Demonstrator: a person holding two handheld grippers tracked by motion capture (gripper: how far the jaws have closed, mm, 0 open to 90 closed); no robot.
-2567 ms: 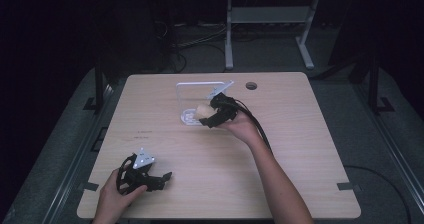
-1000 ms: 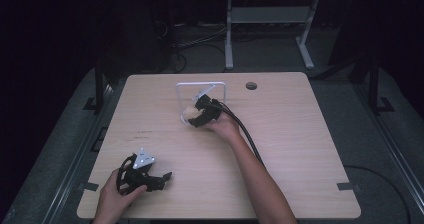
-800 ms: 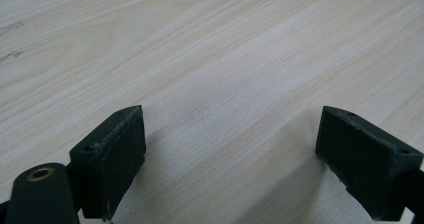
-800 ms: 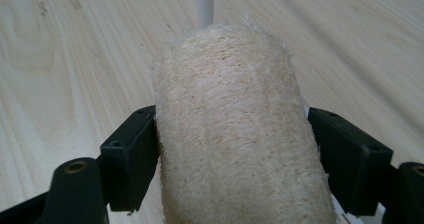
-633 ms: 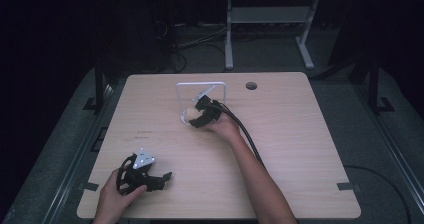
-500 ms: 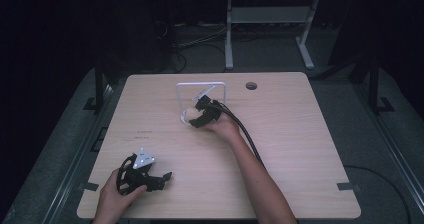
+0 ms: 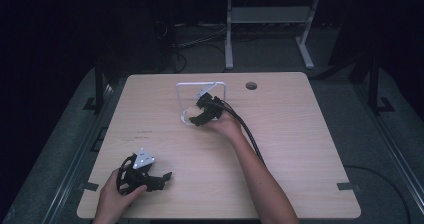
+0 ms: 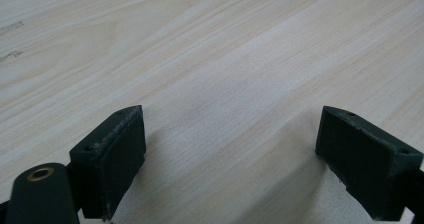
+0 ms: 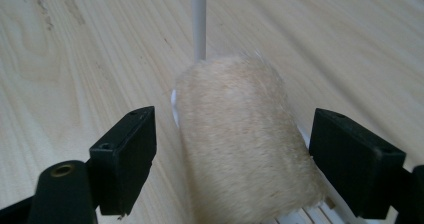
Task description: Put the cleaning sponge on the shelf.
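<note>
Right gripper (image 9: 230, 159) at the white rack (image 7: 182, 91), far middle of the table (image 7: 300, 149); jaws just opening, now spread, beige fuzzy roll (image 9: 245, 139) between them with gaps on both sides, lying on the rack. Left gripper (image 8: 230, 159) spread wide over bare wood near the front left corner, nothing between.

Rectangular light-wood table (image 7: 300, 149), rounded corners, round cable hole (image 7: 251, 85) near far edge. White wire rack (image 7: 186, 86) seated on far-centre surface. Cream fuzzy cylinder (image 9: 245, 134) seen at rack's near side. Faint dark marks noted on left part.
</note>
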